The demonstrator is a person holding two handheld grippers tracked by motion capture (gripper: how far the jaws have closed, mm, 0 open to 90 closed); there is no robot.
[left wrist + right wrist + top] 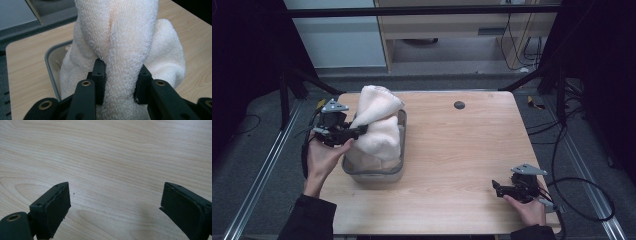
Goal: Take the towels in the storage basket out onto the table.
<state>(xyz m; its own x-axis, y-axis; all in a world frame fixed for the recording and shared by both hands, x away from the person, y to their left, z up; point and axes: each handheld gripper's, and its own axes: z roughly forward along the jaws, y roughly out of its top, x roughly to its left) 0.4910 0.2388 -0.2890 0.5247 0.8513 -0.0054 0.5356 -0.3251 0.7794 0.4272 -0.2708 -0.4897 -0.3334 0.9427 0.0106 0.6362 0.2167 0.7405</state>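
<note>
At the left of the table (452,165), your left gripper (358,131) has its jaws pinched on a thick fold of the towel (379,125), a cream terry cloth that stands bunched up out of the clear bin (398,172) and spills over its near and far rims. In the left gripper view the cloth (125,50) bulges out above and below the jaws, squeezed narrow between them, so judge it as soft, limp and fairly light, with a rough pile that should not slip. Expect it to sag and drape wherever you don't support it, and to drag on the bin's rim as it comes free; the bin looks light enough to shift or tip if the cloth catches. A deep bite on a doubled fold, as you have now, seems the safest hold; a single edge would likely stretch and slide out. Far to the right, near the table's front corner, your right gripper (499,188) rests low over bare wood with its jaws spread wide and holding nothing.
</note>
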